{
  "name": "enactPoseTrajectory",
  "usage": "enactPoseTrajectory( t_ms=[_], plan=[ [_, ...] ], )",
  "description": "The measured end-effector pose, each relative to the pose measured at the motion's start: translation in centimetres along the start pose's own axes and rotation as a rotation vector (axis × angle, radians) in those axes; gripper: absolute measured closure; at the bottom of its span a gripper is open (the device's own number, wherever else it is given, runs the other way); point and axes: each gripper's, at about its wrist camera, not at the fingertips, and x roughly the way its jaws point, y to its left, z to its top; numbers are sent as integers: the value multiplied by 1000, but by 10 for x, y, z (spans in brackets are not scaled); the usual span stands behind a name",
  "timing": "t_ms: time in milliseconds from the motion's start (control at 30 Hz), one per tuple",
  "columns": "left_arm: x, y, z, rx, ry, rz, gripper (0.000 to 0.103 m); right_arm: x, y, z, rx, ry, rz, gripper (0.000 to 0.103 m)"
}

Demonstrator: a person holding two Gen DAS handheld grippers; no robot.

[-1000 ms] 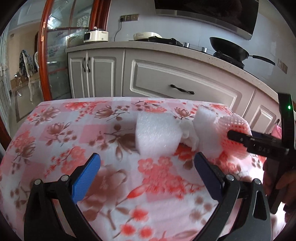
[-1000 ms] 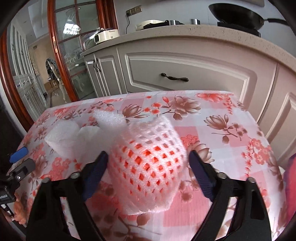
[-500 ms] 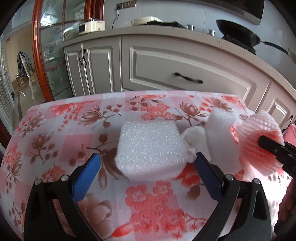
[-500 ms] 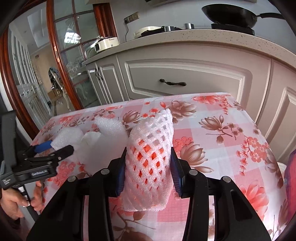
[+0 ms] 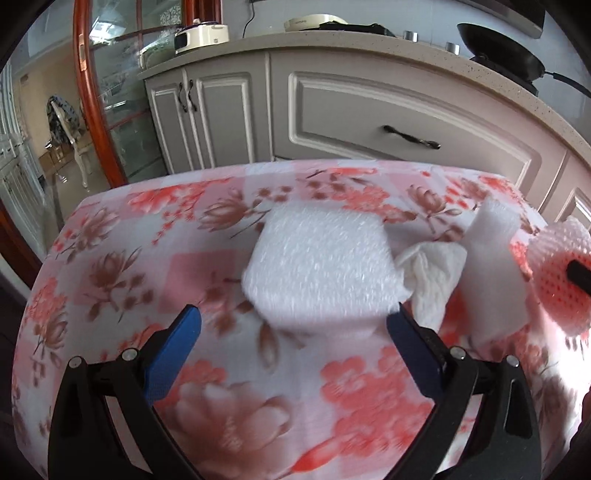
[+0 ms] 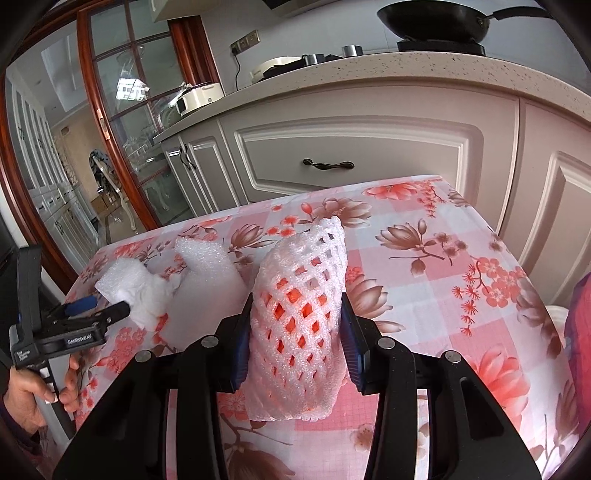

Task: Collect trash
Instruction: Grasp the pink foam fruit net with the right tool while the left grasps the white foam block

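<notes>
Right gripper (image 6: 295, 339): blue pads pressed against both sides of a white foam fruit net (image 6: 299, 325), which stands upright between them over the floral tablecloth (image 6: 461, 295), toward the near edge of the table. The net also shows at the right margin of the left wrist view (image 5: 557, 277), with one black finger of the right gripper against it.

Left gripper (image 5: 291, 350): jaws spread wide, blue pads on either side of the near end of a white foam block (image 5: 321, 269); no contact visible. The block lies mid-table.

Just right of the block, touching it: a crumpled white tissue (image 5: 432, 277). Beside the tissue, a second, taller foam piece (image 5: 491, 266), between the tissue and the net.

Beyond the table's far edge: grey cabinet fronts (image 5: 369, 110), a stone countertop (image 6: 406, 70), a black frying pan (image 6: 432, 20), a small white appliance (image 5: 201, 37), and a wood-framed glass door (image 6: 110, 122).
</notes>
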Motion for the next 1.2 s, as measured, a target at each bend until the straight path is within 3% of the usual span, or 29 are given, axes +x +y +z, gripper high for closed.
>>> enactPoseTrajectory(
  t_ms=[200,333,533,733,900,1200],
  plan=[
    [-26,2,-3,-47,-89,-75,5,-2,9,1,-24,-11,3,62],
    [-27,-7,14,-41,-139,-40,5,-2,15,1,-41,-9,5,62],
    [-2,-12,38,-9,-81,16,6,-4,14,-1,-48,-7,-8,61],
    [24,-4,30,22,1,55,6,-4,12,0,-40,-8,-10,61],
    [25,12,26,-28,4,21,33,-5,15,-1,-42,-4,-8,61],
    [-22,7,11,-8,-48,-70,35,-21,23,0,-41,-23,-10,61]
  ],
)
